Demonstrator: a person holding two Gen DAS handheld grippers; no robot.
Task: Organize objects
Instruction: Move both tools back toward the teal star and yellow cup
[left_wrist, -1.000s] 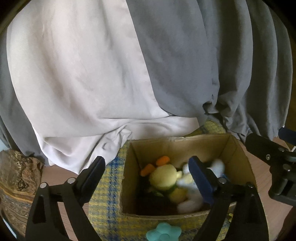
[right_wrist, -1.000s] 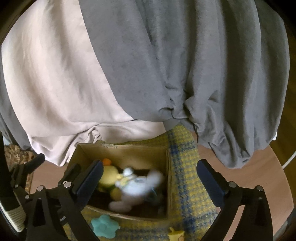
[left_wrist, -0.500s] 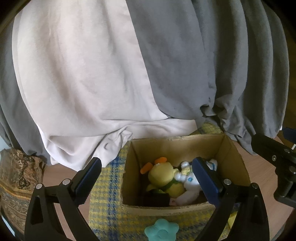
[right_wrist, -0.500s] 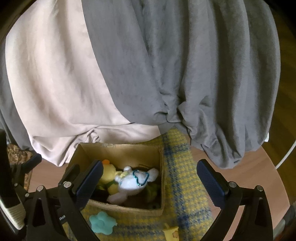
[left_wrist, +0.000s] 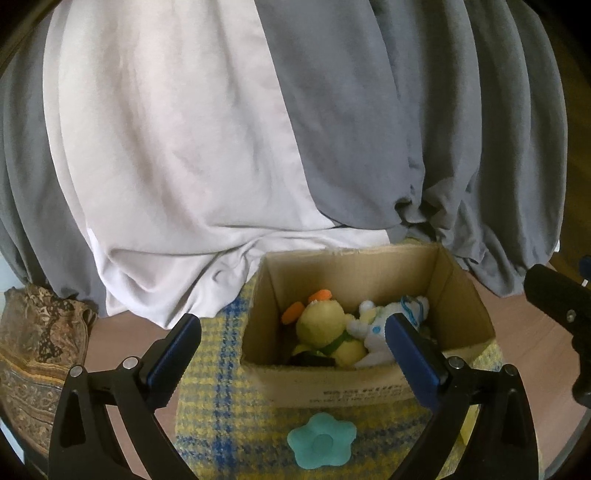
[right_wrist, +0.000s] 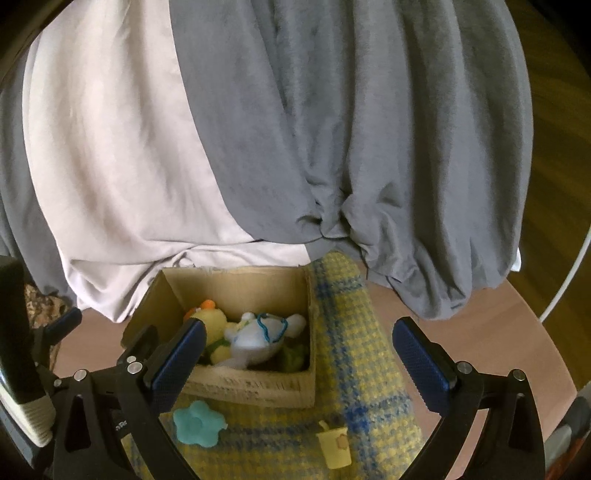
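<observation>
An open cardboard box (left_wrist: 332, 386) (right_wrist: 236, 280) stands on a yellow-and-blue plaid cloth (left_wrist: 214, 387) (right_wrist: 351, 350). Inside lie a yellow plush (left_wrist: 321, 325) (right_wrist: 214, 321) with orange bits and a white plush (left_wrist: 384, 317) (right_wrist: 258, 341) with a blue loop. A teal flower-shaped piece (left_wrist: 321, 441) (right_wrist: 199, 422) lies on the cloth in front of the box. A small yellow cup (right_wrist: 334, 446) stands to its right. My left gripper (left_wrist: 291, 332) hovers before the box, its jaws opening, with nothing gripped. My right gripper (right_wrist: 299, 332) stands open and holds nothing, right of the left one.
Grey and white curtains (left_wrist: 221, 147) (right_wrist: 332, 147) hang close behind the box. A patterned cushion (left_wrist: 29, 350) sits at the left. The cloth lies on a round wooden table (right_wrist: 480, 332) whose edge curves at the right. The other gripper's finger (left_wrist: 554, 299) shows at the right.
The white plush, blurred beside my left gripper's finger a second ago, now lies still in the box. Both grippers have drawn back from the box, and the left jaws have widened.
</observation>
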